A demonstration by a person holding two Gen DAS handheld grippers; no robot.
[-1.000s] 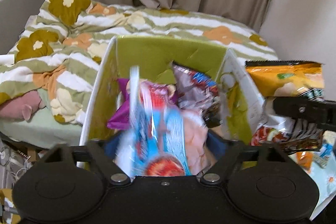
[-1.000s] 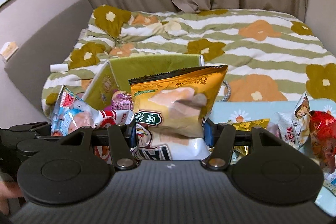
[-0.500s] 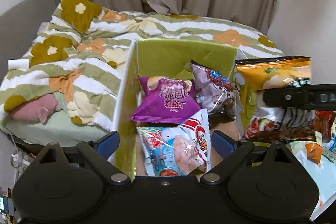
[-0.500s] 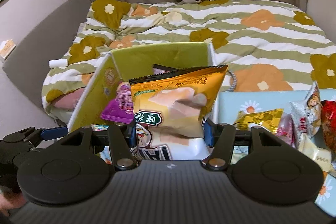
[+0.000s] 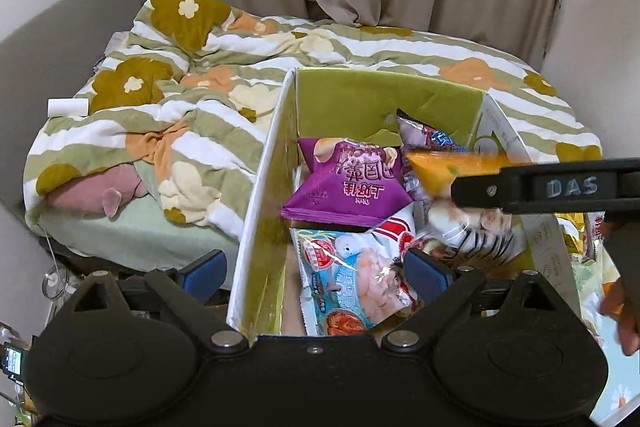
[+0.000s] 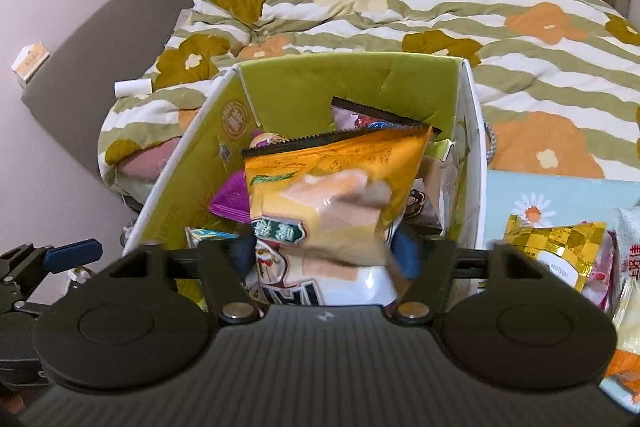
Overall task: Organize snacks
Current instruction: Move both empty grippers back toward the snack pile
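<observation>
- Green-lined cardboard box (image 5: 384, 103) holds three loose packets: one purple bag (image 5: 348, 183), one blue shrimp-chip bag (image 5: 352, 279), one grey packet (image 5: 430, 139) partly hidden at the back.
- Right gripper (image 6: 326, 251) is clamped on one orange bag (image 6: 336, 179), which is above the box; its lower print is blurred.
- Left gripper (image 5: 316, 271) has its fingers spread apart, empty, straddling the box's left wall.
- "DAS" reads on the right tool's finger.
- More packets beside the box are cut off.

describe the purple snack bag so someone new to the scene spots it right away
Find the green-lined cardboard box in front of the flowered bed. Inside it, the purple snack bag leans behind a blue-and-white packet at the near end. It is the only solid purple bag there, with white characters printed upside down.
</observation>
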